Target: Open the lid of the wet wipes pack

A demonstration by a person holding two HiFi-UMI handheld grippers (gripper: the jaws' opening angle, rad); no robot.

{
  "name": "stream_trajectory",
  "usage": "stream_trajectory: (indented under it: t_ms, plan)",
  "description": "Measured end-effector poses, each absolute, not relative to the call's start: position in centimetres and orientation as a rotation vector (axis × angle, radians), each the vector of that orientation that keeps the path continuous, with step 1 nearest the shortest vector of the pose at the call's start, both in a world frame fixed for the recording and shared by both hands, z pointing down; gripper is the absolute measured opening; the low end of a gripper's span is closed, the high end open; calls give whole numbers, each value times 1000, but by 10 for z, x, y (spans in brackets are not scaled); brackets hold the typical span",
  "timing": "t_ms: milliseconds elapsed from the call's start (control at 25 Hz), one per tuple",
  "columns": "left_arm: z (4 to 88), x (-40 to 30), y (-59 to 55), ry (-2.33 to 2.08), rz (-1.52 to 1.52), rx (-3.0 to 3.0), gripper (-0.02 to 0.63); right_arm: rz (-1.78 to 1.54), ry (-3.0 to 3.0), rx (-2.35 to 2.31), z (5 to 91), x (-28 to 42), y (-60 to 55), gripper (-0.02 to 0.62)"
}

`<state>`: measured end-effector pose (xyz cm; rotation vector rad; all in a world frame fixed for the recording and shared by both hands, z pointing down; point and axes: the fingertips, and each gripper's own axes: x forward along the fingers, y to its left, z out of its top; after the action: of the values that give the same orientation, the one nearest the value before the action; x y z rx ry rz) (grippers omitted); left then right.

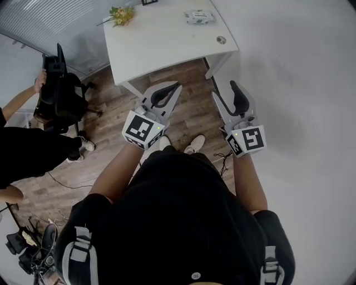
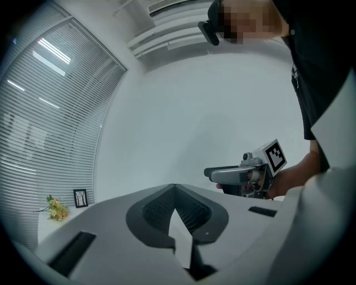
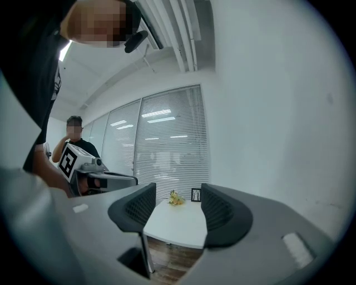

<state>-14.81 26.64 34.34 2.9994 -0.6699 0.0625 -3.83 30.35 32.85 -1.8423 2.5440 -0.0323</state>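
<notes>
We're only approaching — wet wipes pack point(image 1: 199, 16) lies well ahead of clenched, empty left tongs point(image 1: 176, 86) and released right tongs point(image 1: 223, 90); next, reach it.

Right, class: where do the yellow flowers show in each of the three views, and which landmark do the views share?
Head view: flowers at the top, left of centre.
Left gripper view: flowers low at the left edge, beside a frame.
Right gripper view: flowers near the middle, beside the frame.
Shared landmark: the white table under them.
</notes>
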Motion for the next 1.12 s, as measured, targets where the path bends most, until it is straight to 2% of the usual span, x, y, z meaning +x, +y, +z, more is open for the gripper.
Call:
stream_trajectory:
  t_ms: [1120]
  plan:
    - [350,-15,270,-815,105,2981,0,-47,2656,-1718,348,88,297,270]
